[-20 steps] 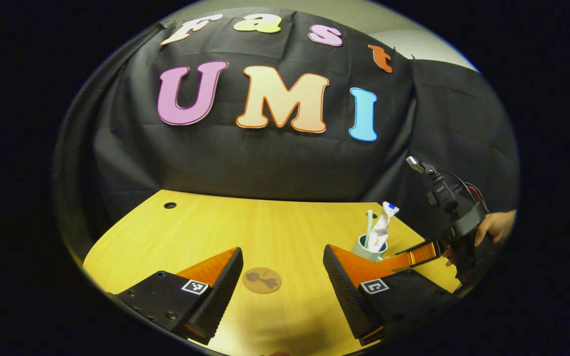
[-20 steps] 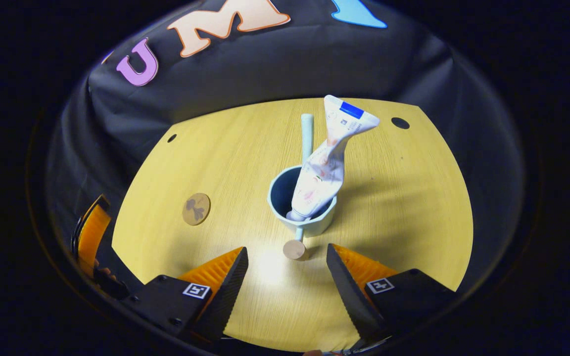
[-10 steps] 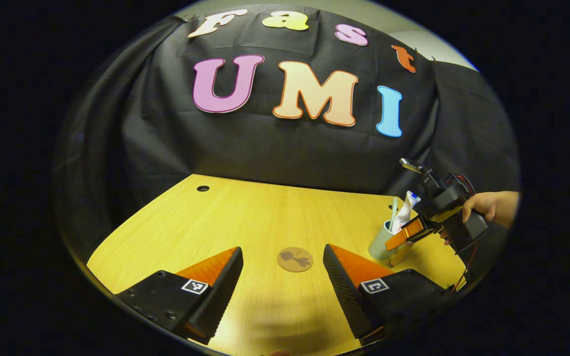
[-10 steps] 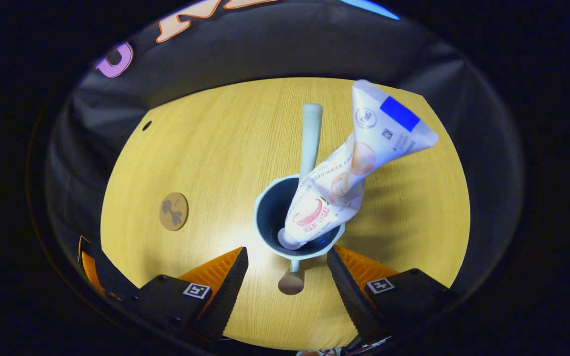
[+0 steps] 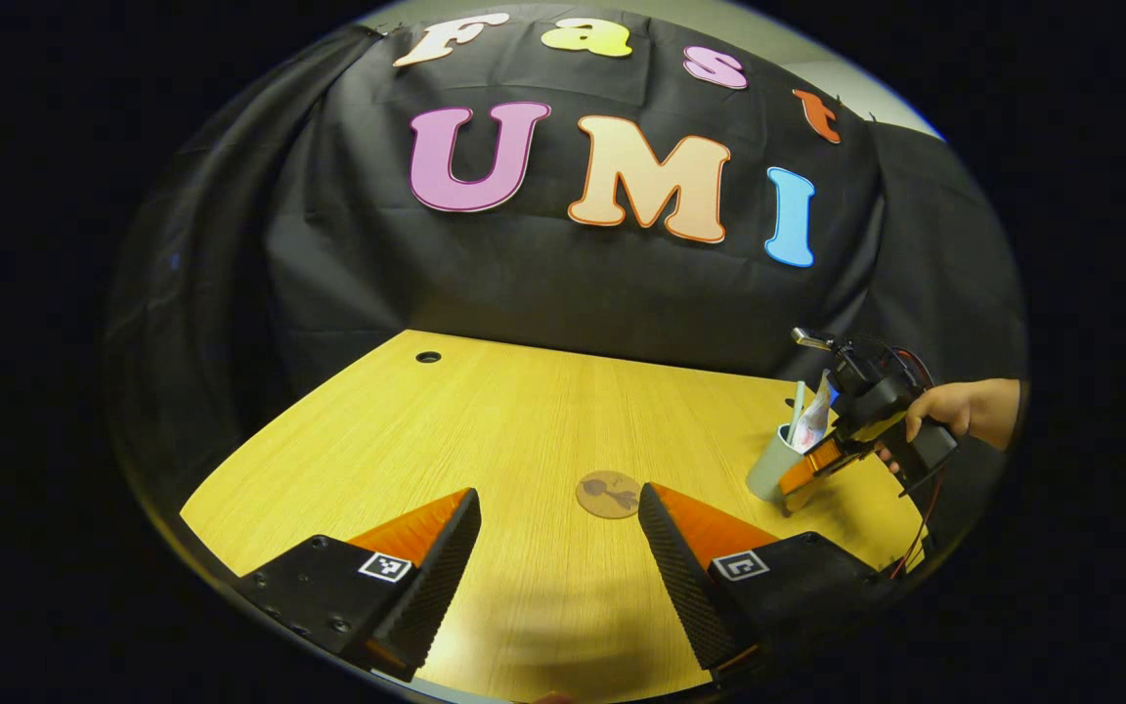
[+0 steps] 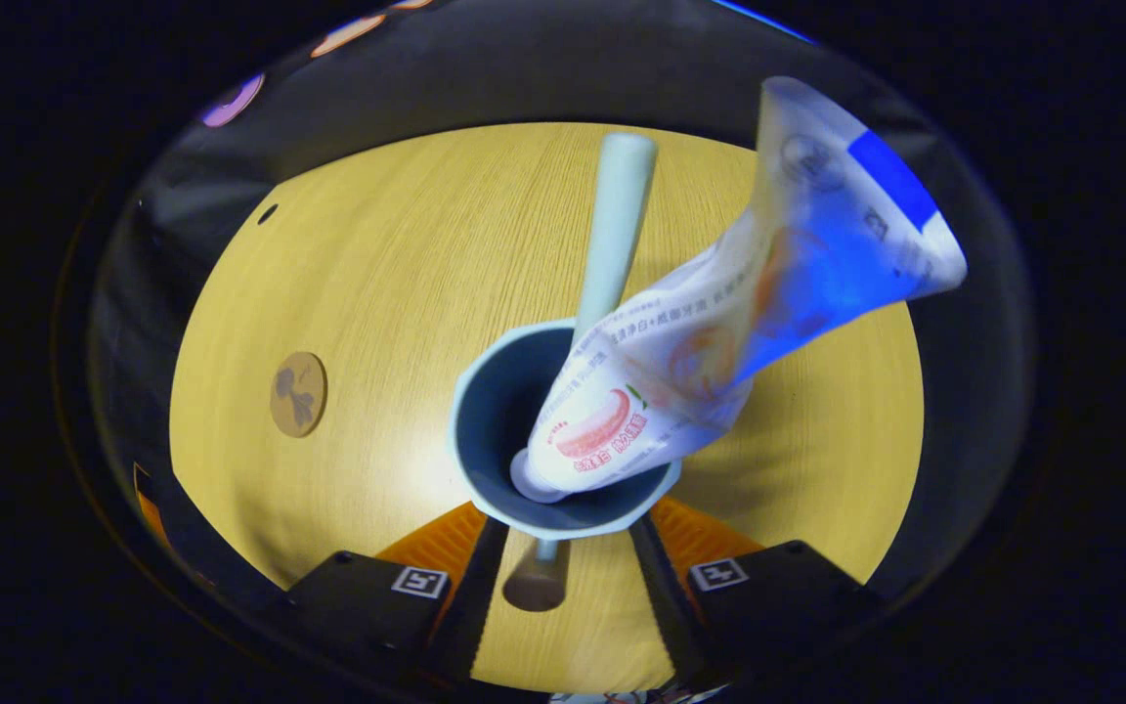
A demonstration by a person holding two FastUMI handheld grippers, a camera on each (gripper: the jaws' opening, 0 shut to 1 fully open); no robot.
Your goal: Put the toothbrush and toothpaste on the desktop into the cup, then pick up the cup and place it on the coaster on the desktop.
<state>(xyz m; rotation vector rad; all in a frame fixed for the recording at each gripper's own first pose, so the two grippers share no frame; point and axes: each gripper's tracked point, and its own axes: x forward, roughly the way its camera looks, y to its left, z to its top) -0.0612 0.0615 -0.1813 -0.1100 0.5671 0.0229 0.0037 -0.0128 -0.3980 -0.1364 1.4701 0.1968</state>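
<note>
Yellow desktop [image 6: 348, 254]: toothpaste [image 6: 710, 332] upright (leaning) in cup [image 6: 485, 430], right tongs [image 6: 563, 572] around it.

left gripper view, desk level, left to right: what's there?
Desk hole → coaster → cup → right tool → hand holding it.
</note>
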